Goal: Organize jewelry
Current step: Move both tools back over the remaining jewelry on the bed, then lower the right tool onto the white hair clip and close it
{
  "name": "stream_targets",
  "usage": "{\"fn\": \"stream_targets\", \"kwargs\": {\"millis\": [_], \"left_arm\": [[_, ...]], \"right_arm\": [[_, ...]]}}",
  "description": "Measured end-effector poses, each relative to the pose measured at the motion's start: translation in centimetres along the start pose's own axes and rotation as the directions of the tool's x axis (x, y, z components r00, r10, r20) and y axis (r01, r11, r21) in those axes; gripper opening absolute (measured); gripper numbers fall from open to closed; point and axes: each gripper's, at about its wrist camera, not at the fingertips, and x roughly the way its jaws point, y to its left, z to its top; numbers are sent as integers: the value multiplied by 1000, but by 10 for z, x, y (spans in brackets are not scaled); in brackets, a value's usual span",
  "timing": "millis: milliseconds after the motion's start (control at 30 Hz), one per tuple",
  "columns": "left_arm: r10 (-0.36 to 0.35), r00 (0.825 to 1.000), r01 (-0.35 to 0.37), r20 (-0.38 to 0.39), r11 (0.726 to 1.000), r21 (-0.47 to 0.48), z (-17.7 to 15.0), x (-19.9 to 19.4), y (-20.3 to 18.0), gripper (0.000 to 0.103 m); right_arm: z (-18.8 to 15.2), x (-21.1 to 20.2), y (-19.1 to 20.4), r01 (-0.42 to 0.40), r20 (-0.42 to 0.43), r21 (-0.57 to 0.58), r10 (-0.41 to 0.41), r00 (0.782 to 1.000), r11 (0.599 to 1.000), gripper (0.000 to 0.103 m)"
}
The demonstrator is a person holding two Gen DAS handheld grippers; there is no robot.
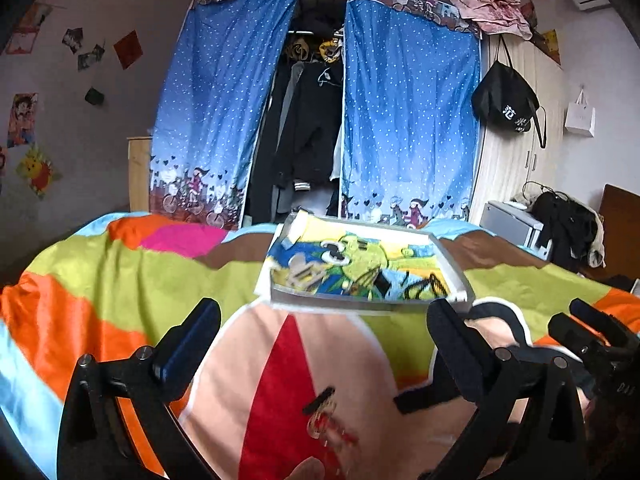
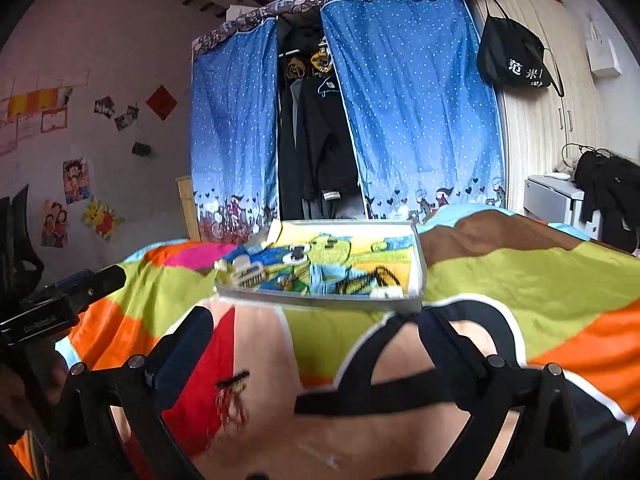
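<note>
Both tongs, left and right, are hovering spread open and empty over the hair clip lying on the bed before the tray, so closing squarely across its dark bar seems wisest.

Ahead of me stands a fabric wardrobe with blue dotted curtains parted over dark hanging clothes. I see pale walls; the left one carries cartoon posters and small photos. To the right a pale wooden cupboard has a black bag hanging on it. A bed with a bright patchwork cover fills my foreground.
</note>
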Motion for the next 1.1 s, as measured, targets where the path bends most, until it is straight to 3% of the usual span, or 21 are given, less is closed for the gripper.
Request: {"fn": "stream_targets", "kwargs": {"millis": [200,367,633,800,900,1100], "left_arm": [[48,996,-50,-75,998,-24,-42,-16,9,101],[111,976,-113,-186,994,3,-79,-14,7,101],[138,914,-140,-382,990,22,-131,0,17,101],[114,886,-111,-450,993,33,-146,11,16,101],[89,878,-80,-471,996,39,-150,16,13,101],[82,885,-56,-458,996,70,-149,23,5,101]], "right_arm": [[-37,-17,5,-30,-85,11,30,996,999,103],[-70,-15,9,-38,-166,19,41,985,999,103],[-109,9,-4,-4,-319,51,20,948,999,103],[-129,24,-17,14,-386,86,21,922,996,103],[-136,32,-22,27,-417,93,14,909,995,103],[-146,51,-38,82,-481,130,-10,877,988,103]]}}
